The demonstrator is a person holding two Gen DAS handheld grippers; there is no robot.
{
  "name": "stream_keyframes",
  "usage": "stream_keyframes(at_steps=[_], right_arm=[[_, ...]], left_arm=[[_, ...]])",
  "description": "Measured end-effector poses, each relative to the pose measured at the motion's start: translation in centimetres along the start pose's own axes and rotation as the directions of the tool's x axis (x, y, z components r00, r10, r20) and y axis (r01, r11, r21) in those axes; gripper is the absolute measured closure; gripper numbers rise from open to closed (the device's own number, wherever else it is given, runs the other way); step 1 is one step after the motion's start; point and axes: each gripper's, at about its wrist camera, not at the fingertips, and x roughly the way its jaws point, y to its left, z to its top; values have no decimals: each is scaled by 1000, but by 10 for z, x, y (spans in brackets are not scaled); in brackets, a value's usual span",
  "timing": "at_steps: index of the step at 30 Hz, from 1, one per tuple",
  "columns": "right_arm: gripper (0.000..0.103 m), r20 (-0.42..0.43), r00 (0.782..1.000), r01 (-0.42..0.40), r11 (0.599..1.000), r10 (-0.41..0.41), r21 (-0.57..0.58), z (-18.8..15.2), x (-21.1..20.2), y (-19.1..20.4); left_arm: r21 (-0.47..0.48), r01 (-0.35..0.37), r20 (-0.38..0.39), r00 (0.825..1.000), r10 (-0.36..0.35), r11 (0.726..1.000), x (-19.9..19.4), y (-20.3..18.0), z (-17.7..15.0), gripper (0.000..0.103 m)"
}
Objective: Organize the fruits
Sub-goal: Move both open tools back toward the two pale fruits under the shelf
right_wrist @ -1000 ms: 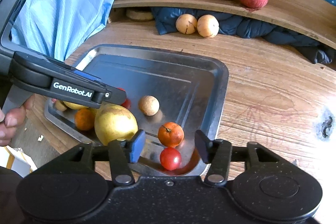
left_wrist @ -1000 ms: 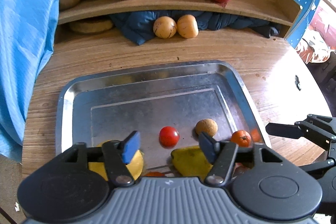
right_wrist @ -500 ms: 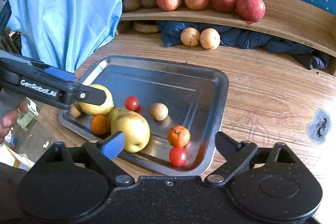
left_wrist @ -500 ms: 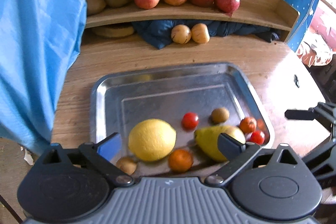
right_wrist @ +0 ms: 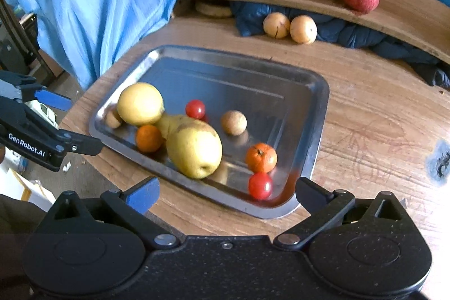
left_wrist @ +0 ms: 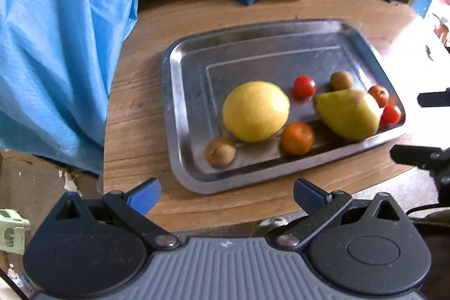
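White lettering reading "GenRobot.AI" is showing on the black arm of the left gripper [right_wrist: 84,125], which is reaching in at the left edge of the right wrist view. Nothing else is reading as text or a number; the small pale mark on the grey body in the left wrist view is staying too faint to make out.

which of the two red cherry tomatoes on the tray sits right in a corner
The cherry tomato beside the small orange, in the tray's near right corner; the other tomato lies mid-tray, behind the pear.
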Motion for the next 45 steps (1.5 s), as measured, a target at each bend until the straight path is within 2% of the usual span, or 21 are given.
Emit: stream_keyframes(at_steps=[7,18,45], right_arm=[[1,-13,1000,14,1000,-14,9,2,5,-1],[1,21,1000,10,999,-11,38,20,9,-11],[1,38,997,62,989,-68,132,69,38,-46]], left_arm=[[22,-19,-9,1000,19,1000,4,5,9,1],[41,-28,18,999,27,999,7,16,46,1],[155,48,79,995,-61,987,42,0,140,1]])
